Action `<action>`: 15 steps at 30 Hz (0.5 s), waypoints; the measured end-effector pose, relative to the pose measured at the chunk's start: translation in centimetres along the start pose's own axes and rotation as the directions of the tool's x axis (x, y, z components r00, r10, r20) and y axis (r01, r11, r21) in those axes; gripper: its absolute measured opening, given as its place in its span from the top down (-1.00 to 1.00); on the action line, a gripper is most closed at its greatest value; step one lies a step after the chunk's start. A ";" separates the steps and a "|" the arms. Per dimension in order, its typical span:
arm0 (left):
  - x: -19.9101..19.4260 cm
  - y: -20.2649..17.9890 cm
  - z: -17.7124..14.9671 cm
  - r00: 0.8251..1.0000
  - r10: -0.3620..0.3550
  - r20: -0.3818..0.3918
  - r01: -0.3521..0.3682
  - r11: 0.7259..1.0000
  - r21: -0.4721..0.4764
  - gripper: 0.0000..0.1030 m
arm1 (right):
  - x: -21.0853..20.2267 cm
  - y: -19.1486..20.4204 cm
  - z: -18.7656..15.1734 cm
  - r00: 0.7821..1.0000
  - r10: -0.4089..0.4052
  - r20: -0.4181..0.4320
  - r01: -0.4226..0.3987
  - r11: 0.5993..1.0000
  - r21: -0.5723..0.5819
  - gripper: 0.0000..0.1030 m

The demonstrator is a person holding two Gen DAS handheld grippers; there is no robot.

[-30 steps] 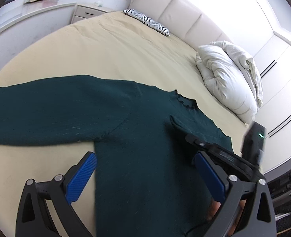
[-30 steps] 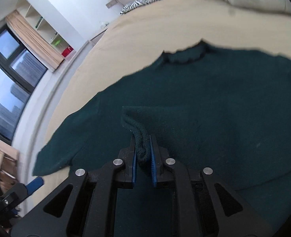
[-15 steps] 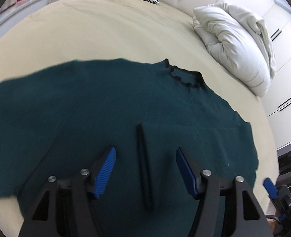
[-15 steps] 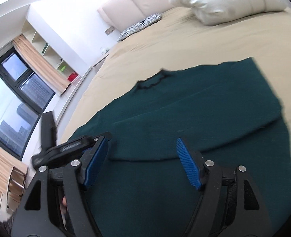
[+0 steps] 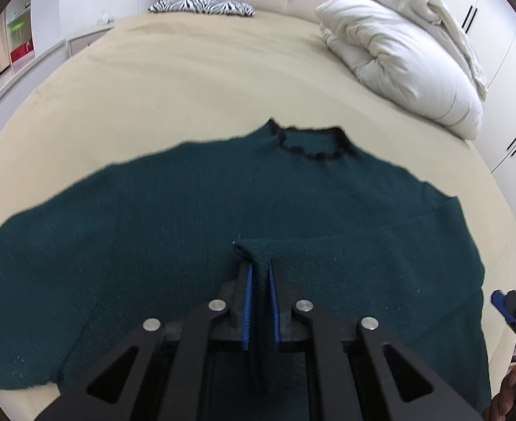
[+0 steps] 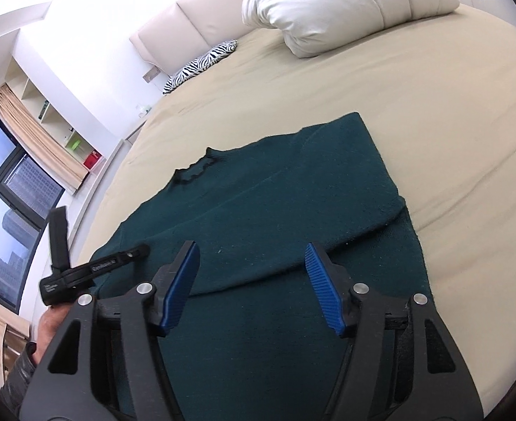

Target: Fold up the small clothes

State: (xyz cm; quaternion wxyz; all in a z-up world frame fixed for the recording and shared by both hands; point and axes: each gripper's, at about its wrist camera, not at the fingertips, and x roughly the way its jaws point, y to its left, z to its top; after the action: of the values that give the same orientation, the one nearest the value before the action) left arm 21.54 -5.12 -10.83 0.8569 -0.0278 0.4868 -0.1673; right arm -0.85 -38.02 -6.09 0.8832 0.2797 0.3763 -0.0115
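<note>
Your left gripper (image 5: pixel 259 280) is clamped on the cuff (image 5: pixel 254 251) of the dark green sweater (image 5: pixel 188 217), which lies flat on the beige bed (image 5: pixel 195 80), its right sleeve folded across the body. Your right gripper (image 6: pixel 252 273) hangs spread wide over the sweater's near hem, holding nothing.

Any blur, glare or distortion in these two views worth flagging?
Left wrist view: sweater edges smeared by motion blur, left gripper sharp; fisheye bows the bed. Right wrist view: sharp, right gripper crisp, wall blown out beside the window, strong barrel curvature.
</note>
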 end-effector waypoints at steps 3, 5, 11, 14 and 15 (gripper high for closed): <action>-0.6 0.0 0.5 1.000 0.000 0.029 0.000 1.000 -0.005 0.82 | 0.3 -0.7 0.2 1.000 -0.024 0.002 0.024 1.000 0.007 -0.19; -1.0 0.1 0.8 0.998 0.008 0.058 -0.008 1.000 -0.001 0.82 | 0.8 -1.0 0.5 0.999 -0.044 0.005 0.044 0.999 0.016 -0.19; 0.2 1.3 1.1 0.997 0.000 0.079 0.002 1.000 -0.027 0.82 | 1.5 -3.5 3.6 0.988 -0.149 0.028 0.148 0.989 0.026 -0.19; 1.3 1.9 0.6 0.997 -0.012 0.075 0.015 0.999 -0.040 0.82 | 3.2 -4.9 6.3 0.979 -0.201 0.005 0.201 0.979 0.014 -0.19; 1.7 1.9 0.4 0.998 -0.012 0.069 0.014 0.999 -0.037 0.82 | 3.9 -5.2 7.0 0.977 -0.211 -0.002 0.211 0.977 0.007 -0.19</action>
State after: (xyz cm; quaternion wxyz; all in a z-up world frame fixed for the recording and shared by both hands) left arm 23.17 -3.89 -12.38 0.8714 -0.0529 0.4598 -0.1626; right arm 5.32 -45.21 -7.29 0.8759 0.2412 0.4042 -0.1064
